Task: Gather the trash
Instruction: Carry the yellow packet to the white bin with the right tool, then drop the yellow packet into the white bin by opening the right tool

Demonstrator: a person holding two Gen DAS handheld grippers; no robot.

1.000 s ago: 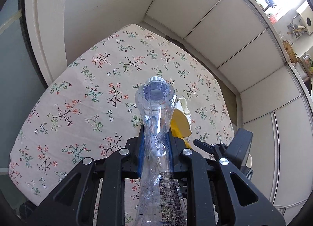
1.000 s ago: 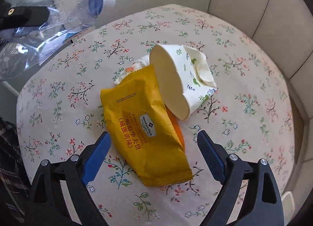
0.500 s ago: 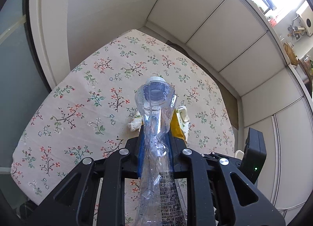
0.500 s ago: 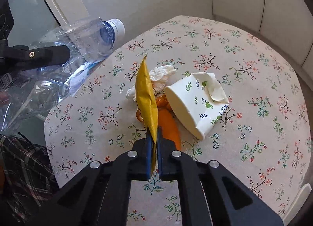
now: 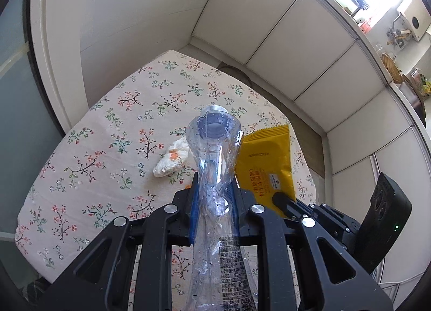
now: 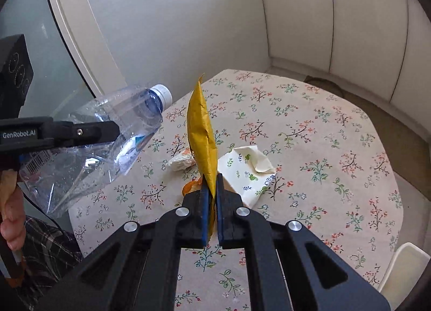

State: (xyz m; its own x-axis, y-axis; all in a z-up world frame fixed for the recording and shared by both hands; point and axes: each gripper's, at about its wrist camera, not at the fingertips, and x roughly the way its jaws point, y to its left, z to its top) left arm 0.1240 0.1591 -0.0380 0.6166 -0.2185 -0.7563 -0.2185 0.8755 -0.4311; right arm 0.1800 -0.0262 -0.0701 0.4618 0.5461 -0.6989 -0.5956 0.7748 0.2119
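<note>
Both grippers loaded. Left gripper clamped on crushed clear bottle, cap fwd, body trailing back past the cam. Right gripper clamped on bottom edge of yellow wrapper; wrapper stands edge-on above the jaws, clear of the table.

Left on the floral tablecloth: paper cup on its side w/ torn rim, crumpled tissue just beside it, orange peel scrap near the jaws, partly hidden behind them. All three clustered mid-table. No bin visible in either view, so can't tell where the drop-off is.

Step in hand, my read: carry both items off to the bin, then come back for the rest.

How to do it well:
- Wrapper is thin film held at one edge only, so it'll flap. Move smooth, no wrist flicks, keep the pinch tight.
- Bottle is crushed and slippery-looking, grip sits mid-body. Don't relax the squeeze; long tail could snag on the person's sleeve.
- The two loads sit near each other. Keep them apart so the wrapper doesn't catch the bottle neck.
- Release over the bin one at a time, jaws fully wide; film may cling to the pads.
- Next trip: cup first (biggest), tissue + peel after.
</note>
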